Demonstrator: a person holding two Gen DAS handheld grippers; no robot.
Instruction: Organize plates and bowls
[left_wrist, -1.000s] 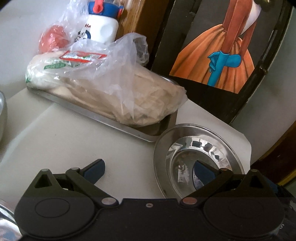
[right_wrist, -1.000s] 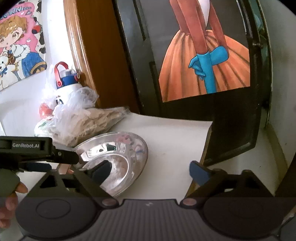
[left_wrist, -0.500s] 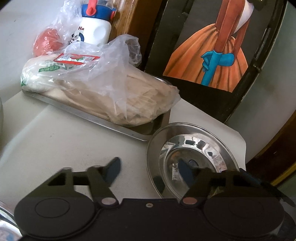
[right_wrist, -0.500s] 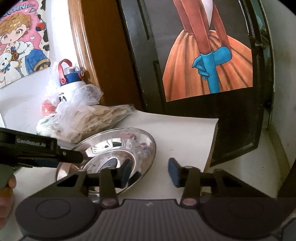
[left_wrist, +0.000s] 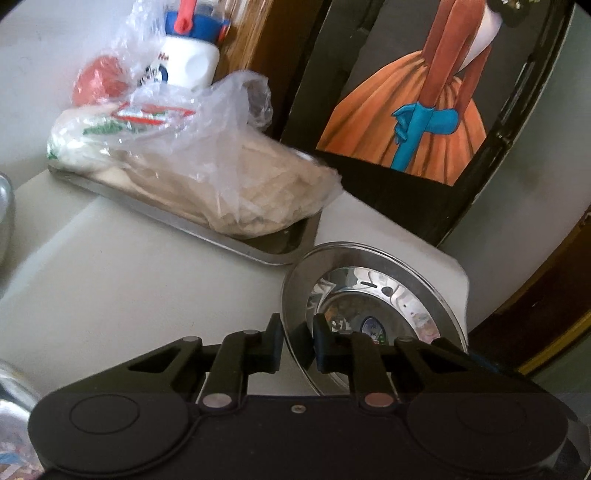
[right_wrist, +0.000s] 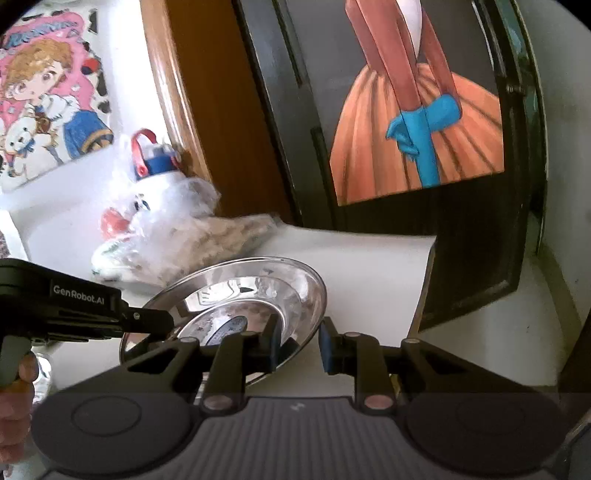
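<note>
A: Both claws are on the steel plate (left_wrist: 373, 295), and the jaws of both are closing right now. The left gripper (left_wrist: 298, 347) has the plate's near-left rim between its pads, at about six o'clock in the left wrist view.

B: And the right gripper (right_wrist: 297, 345)?

A: It straddles the opposite edge, the rim running between its pads at about six o'clock in the right wrist view. The left pad looks to be against the metal; on the right pad I can't tell whether a sliver of gap remains.

B: Where does the plate sit?

A: Tilted, one edge raised off the white table (left_wrist: 110, 280), just beside the metal tray (left_wrist: 258, 254) carrying the plastic bag (left_wrist: 229, 177). That tray lies toward eleven o'clock from the left claw.

B: Which hand is nearer?

A: Neither, I'd say. They hold opposite rims, so any lift has to go evenly or the plate tips.
</note>
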